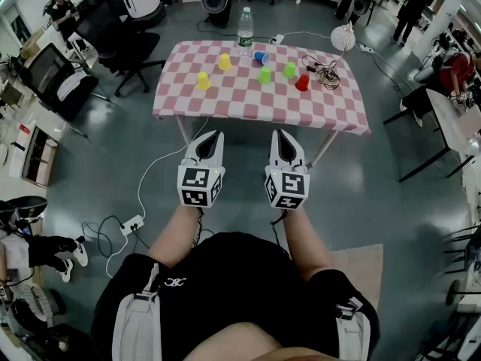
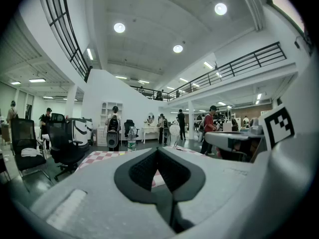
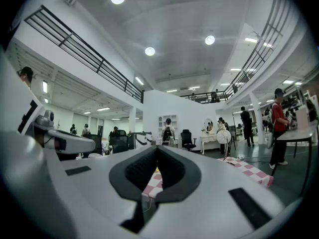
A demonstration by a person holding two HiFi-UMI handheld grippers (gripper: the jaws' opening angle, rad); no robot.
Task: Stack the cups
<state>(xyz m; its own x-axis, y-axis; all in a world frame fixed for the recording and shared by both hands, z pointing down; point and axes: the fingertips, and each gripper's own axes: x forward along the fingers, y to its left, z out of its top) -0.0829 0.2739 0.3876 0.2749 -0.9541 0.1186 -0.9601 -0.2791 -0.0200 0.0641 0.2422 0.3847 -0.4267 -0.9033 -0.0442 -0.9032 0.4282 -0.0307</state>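
- 6 cups sit apart on the checked table (image 1: 248,102), none nested.
- They are a left yellow cup (image 1: 203,80), a far yellow cup (image 1: 224,62), 2 green cups (image 1: 264,74), a red cup (image 1: 302,83) and a blue cup (image 1: 260,56) lying on its side.
- Their insides are too small to read.
- A water bottle (image 1: 245,32) stands at the far edge.
- The left gripper (image 1: 213,135) and right gripper (image 1: 279,134) are both clenched on nothing, held side by side short of the table's near edge and well apart from every cup.

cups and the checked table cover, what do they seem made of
The small yellow cup and small red cup are probably opaque plastic, judging by their flat, uniform bright colour; gloss is too small to tell. The pink-and-white checked table cover looks like thin cloth or vinyl, since it hangs limp over the edges.
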